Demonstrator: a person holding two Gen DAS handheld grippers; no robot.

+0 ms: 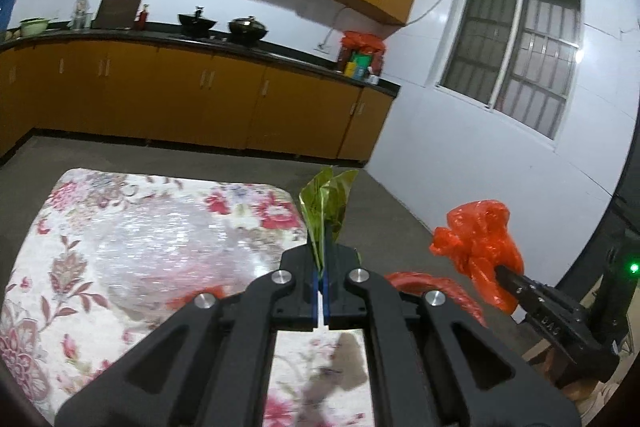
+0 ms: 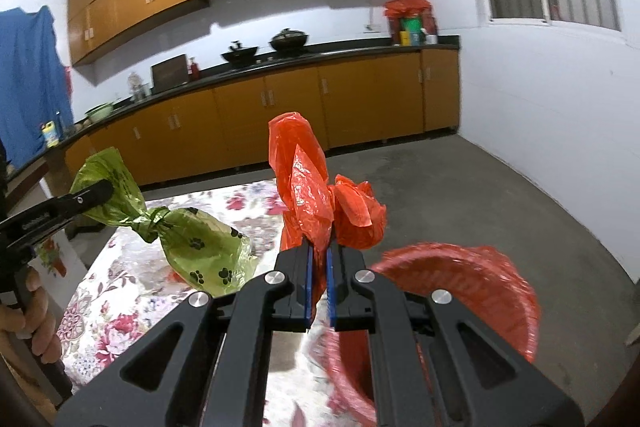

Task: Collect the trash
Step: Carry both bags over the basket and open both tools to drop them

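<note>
My left gripper (image 1: pixel 321 267) is shut on the neck of a knotted green trash bag (image 1: pixel 326 205) with black paw prints, held above the floral table. In the right wrist view the same green bag (image 2: pixel 200 247) hangs from the left gripper (image 2: pixel 102 193) at the left. My right gripper (image 2: pixel 319 259) is shut on the top of a red plastic bag (image 2: pixel 316 195); it also shows in the left wrist view (image 1: pixel 480 247) at the right. A red bin with a red liner (image 2: pixel 480 275) sits below and right of the right gripper.
A table with a floral cloth (image 1: pixel 140 235) lies below both grippers. Orange cabinets with a black counter (image 1: pixel 200 47) and pots run along the far wall. A barred window (image 1: pixel 516 55) is on the right wall. The grey floor (image 2: pixel 480 187) lies between.
</note>
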